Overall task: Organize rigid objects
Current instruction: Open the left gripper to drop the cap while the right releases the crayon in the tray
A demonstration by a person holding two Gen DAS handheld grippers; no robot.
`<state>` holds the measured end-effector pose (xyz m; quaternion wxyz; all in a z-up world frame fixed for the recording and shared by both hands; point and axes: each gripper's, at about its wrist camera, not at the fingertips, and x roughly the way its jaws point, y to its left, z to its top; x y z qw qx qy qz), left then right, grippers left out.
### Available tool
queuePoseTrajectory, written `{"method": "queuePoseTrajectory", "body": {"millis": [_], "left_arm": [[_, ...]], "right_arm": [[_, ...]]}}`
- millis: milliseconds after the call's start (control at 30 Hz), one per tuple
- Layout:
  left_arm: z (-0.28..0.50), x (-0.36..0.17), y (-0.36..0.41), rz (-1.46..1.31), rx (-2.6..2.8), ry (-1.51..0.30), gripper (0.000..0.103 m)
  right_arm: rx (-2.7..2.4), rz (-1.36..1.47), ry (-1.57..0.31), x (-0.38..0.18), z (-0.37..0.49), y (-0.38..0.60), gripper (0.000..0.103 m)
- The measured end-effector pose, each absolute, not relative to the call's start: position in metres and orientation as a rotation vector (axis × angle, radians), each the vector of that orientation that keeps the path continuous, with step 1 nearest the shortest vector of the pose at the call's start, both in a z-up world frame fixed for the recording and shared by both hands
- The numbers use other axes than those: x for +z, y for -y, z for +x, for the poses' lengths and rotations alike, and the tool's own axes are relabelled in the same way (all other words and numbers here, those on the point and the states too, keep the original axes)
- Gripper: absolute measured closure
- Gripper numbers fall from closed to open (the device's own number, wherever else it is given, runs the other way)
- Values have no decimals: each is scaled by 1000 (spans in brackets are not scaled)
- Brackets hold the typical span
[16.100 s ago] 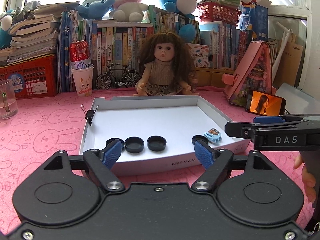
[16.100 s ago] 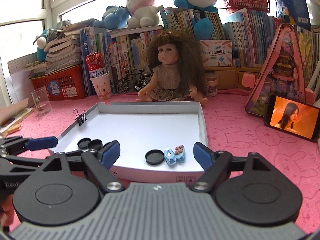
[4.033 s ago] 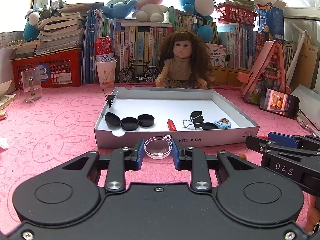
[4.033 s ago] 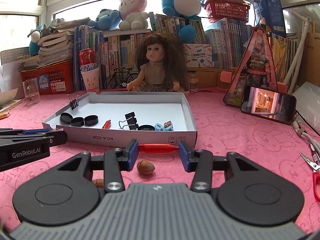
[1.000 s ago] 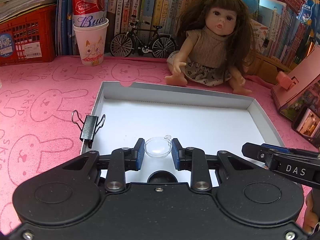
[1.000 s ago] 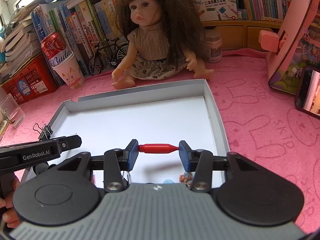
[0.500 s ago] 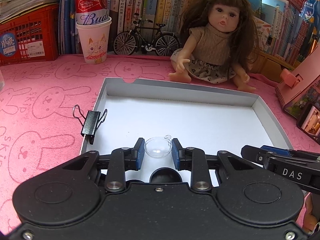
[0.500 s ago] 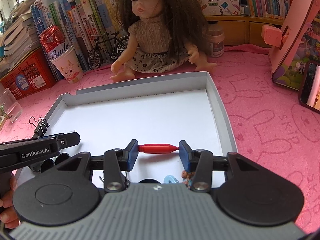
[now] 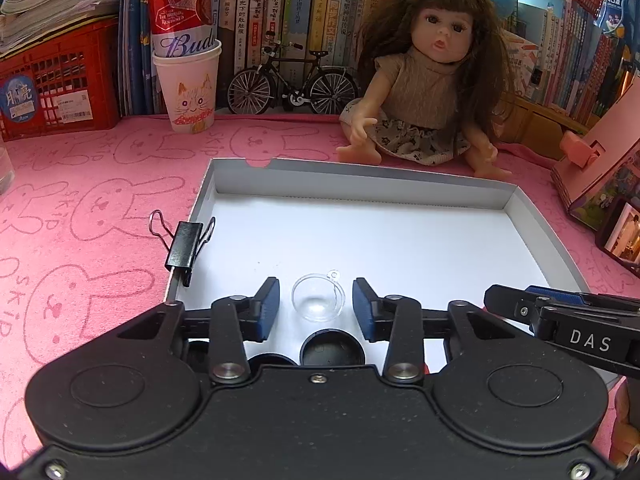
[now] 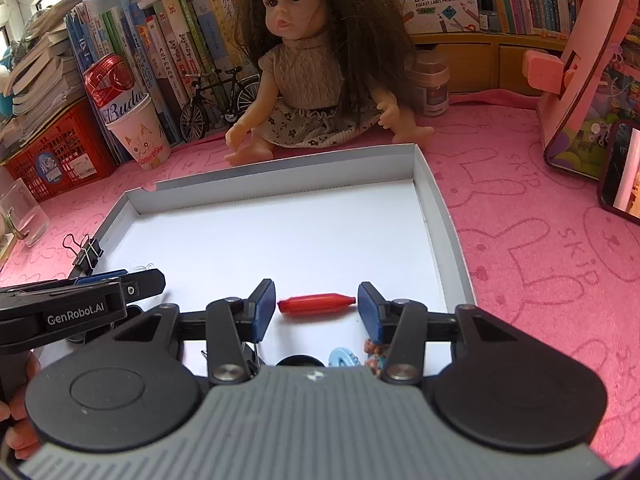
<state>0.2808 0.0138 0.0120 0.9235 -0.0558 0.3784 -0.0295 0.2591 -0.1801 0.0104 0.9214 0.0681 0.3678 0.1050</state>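
Now clear dome (image 9: 318, 298) lies btwn opening left tool (image 9: 316, 306) pads, untouched.

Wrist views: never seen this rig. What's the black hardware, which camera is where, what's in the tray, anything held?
No robot: a person carries a two-finger gripper in each hand, with a fisheye camera looking along its fingers. The left gripper is opening, with a clear plastic dome loose between its blue pads. The right gripper is opening too; a small red plastic cylinder lies free between its pads. Both pieces lie in the shallow white cardboard tray on pink cloth, near black round caps. Nothing is gripped.
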Motion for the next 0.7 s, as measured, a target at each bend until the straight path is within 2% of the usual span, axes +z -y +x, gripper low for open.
{"method": "queuePoseTrajectory", "body": {"millis": [333,533,700], "left_arm": [[263,27,-9,-59,-77,-721,45],[246,36,-5,-28,-78,-673,26],[233,42,-4,-19,-70,-657,23]], "right_arm": [[231,126,-705,23,244,181,25],[235,111,-659,31,230,184,16],[229,118,-631,36,220,189,10]]}}
